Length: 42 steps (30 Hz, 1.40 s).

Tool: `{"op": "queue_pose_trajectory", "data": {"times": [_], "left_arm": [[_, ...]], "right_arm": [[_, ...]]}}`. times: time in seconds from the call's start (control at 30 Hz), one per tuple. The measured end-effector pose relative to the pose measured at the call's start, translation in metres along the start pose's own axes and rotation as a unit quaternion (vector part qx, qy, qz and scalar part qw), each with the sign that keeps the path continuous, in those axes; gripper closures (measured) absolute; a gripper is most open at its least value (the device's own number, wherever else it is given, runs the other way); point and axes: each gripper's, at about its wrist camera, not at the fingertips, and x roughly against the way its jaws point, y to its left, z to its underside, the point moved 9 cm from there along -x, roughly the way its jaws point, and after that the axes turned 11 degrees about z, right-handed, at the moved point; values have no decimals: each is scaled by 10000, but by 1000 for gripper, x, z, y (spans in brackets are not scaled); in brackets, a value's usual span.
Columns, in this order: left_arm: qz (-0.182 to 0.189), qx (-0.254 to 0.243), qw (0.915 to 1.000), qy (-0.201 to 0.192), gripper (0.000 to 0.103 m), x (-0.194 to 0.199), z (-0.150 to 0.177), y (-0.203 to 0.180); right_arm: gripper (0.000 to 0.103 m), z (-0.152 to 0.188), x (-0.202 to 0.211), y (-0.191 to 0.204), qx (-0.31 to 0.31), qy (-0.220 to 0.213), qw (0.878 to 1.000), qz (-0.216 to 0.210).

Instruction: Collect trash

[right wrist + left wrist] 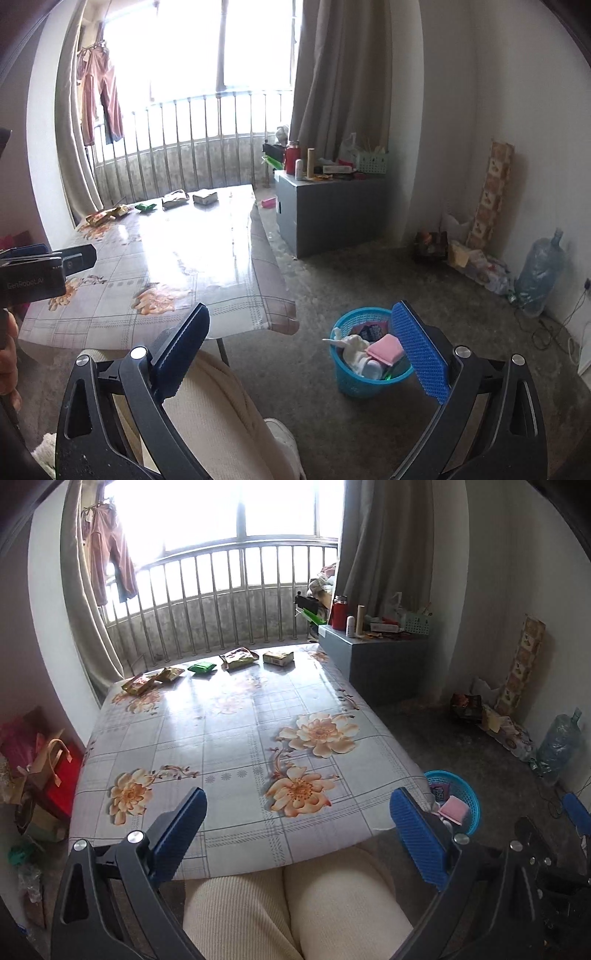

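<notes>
Trash is what we are after, and both tools are free for it: our left hand-held gripper [297, 834] stands spread wide with nothing between its blue ribbed pads, and our right hand-held gripper [301, 354] is likewise released and empty. Just beyond the right one, on the floor beside the bench corner, the round blue plastic mesh basket [351, 384] already holds a pink packet, white crumpled paper and other scraps, so we judge part of the job done. Five items remain in a row at the far edge of the bench [221, 738]: crinkled yellow-red snack wrappers [139, 684], a flat green packet [201, 667], a pale foil bag [238, 658] and a small cardboard box [279, 658]. Glossy floral oilcloth covers the bench; behind it are a railed window, curtains, a grey cabinet and rough concrete floor.
</notes>
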Motion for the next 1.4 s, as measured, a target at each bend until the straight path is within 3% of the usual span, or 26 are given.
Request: {"op": "queue_pose_trajectory", "data": {"times": [0.2,0.33,0.57,0.8,1.4], "left_arm": [[-153,-8,9999,35,6,-3,1,10],[-229,284,9991,232,6,-12,13,19],[-510,774,9941,569,6,-25,36,35],[-817,1015,9888,725,6,-24,56,49],[-1095,1048,9867,582,6,-13,46,70]], "right_arm": [[8,0,5,13,3,156,9999,-64],[8,4,-1,19,22,326,9994,-88],[8,30,-19,21,245,878,9955,241],[8,40,-20,24,379,1096,9925,388],[8,32,-22,28,430,1126,9912,542]]}}
